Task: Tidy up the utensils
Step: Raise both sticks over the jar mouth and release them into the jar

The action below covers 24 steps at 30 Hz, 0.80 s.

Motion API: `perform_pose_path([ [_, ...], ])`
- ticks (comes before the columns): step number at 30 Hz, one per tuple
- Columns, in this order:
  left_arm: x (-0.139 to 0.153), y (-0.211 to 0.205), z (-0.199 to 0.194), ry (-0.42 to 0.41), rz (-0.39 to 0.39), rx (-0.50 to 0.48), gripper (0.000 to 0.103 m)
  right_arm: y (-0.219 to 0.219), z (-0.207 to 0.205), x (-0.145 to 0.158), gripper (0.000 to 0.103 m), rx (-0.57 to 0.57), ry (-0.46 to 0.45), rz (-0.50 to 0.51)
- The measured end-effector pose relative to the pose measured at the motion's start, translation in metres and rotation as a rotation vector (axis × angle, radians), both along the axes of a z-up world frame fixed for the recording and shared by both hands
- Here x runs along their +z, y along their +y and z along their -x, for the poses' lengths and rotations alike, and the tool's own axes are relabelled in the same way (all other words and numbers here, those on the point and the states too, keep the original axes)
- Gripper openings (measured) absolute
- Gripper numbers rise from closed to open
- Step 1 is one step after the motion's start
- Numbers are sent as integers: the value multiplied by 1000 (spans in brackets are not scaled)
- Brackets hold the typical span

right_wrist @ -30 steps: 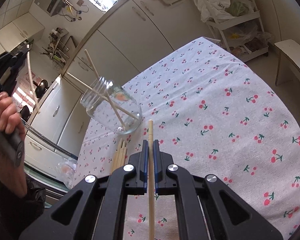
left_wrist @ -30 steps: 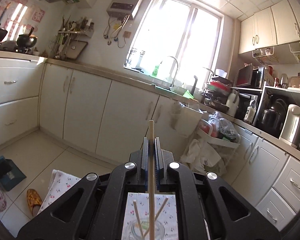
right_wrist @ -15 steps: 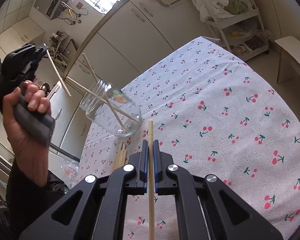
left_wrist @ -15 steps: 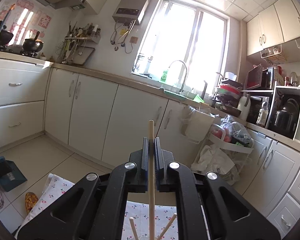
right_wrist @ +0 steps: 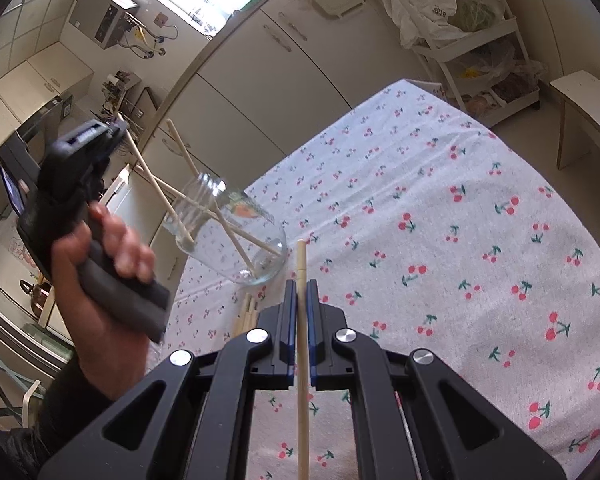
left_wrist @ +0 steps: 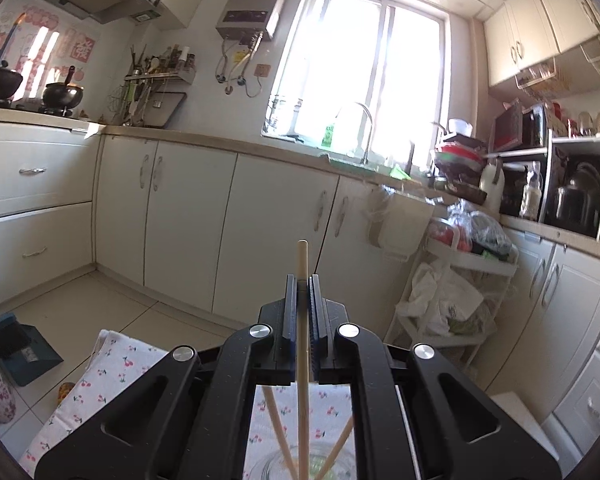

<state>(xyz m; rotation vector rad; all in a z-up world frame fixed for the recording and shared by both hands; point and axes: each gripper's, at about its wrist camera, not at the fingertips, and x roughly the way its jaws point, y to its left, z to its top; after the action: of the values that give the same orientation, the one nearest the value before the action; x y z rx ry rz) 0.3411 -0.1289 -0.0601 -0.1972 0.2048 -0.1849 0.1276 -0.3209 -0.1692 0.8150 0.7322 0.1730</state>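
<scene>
A clear glass jar (right_wrist: 236,236) stands on the cherry-print tablecloth (right_wrist: 440,220) with two wooden chopsticks leaning in it. My left gripper (left_wrist: 301,296) is shut on a wooden chopstick (left_wrist: 302,320) and hovers over the jar; it shows in the right wrist view (right_wrist: 114,130), its chopstick's (right_wrist: 156,188) lower end inside the jar mouth. The jar rim (left_wrist: 300,462) shows below the left jaws. My right gripper (right_wrist: 299,300) is shut on another wooden chopstick (right_wrist: 301,320), just right of the jar's base.
Several loose chopsticks (right_wrist: 246,316) lie on the cloth in front of the jar. White kitchen cabinets (left_wrist: 228,216) run behind the table. A white trolley with bags (right_wrist: 472,36) and a wooden stool (right_wrist: 592,108) stand to the right.
My left gripper has swung in from the left toward the jar and lowered its chopstick's tip into the jar mouth. The right gripper has stayed put.
</scene>
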Motion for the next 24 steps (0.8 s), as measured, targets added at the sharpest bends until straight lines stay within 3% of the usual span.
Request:
perform_pose_path([
  [11, -23, 12, 6, 59, -23, -26, 5, -2, -9, 21, 6, -7, -61, -1],
  [17, -26, 9, 15, 83, -106, -73, 8, -4, -24, 42, 6, -21, -125, 5],
  [20, -27, 14, 24, 97, -134, -91, 18, -3, -34, 60, 6, -34, -180, 14],
  [23, -24, 21, 37, 88, -152, -96, 42, -2, -49, 80, 6, -53, -248, 33],
  [24, -22, 25, 43, 83, -155, -95, 44, -1, -55, 88, 6, -63, -274, 38],
])
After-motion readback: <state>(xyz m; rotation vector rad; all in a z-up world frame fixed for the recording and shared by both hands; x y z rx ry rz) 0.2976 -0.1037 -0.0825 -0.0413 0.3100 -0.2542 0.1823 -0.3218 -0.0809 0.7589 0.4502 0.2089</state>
